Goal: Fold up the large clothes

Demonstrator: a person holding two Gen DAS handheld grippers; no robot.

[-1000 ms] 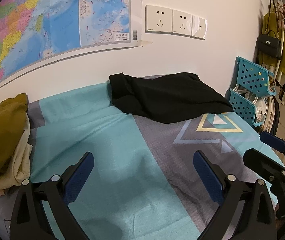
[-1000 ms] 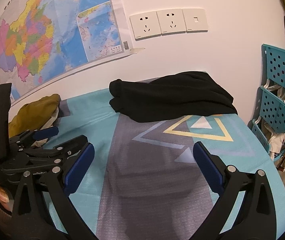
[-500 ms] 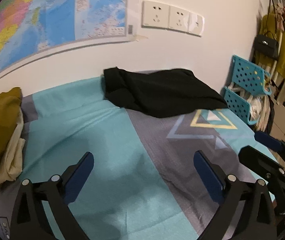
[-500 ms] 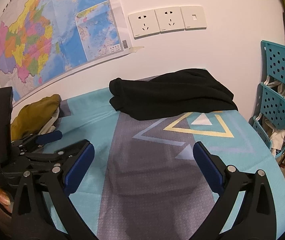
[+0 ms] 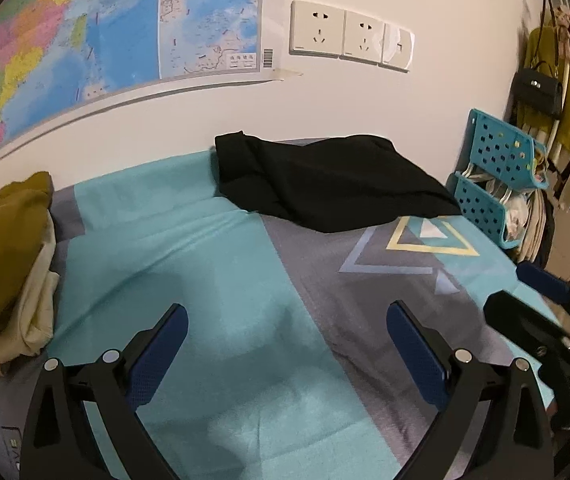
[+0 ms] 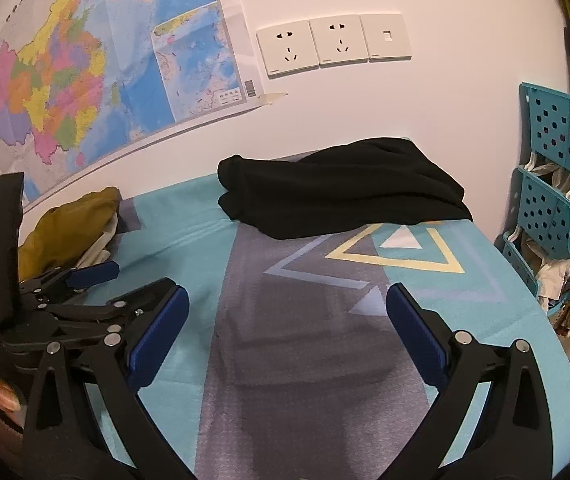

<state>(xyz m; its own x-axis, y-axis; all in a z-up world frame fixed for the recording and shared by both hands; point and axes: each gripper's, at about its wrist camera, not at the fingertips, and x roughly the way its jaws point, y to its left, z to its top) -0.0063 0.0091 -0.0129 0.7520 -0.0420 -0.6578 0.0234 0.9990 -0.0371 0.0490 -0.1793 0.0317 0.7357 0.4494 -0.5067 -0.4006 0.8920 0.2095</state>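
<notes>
Since a second ago both views have barely shifted; the left camera swung a little and came back, and nothing on the bed has moved. Nearest to me, the left gripper (image 5: 285,344) and the right gripper (image 6: 287,330) hover side by side over the bare teal-and-grey patterned bedsheet (image 6: 309,352), both with jaws spread wide and holding nothing. To my left, a heap of mustard and cream garments (image 5: 1,256) sits at the bed's edge, loosely piled. Farther off, against the white wall, the black garment (image 6: 345,196) lies in a soft, roughly doubled mound, well apart from either gripper. I judge it folded or nearly so, and set aside. If so, the mustard heap is what remains. Beyond hang a colourful wall map (image 6: 97,68) and white wall sockets (image 6: 333,42).
</notes>
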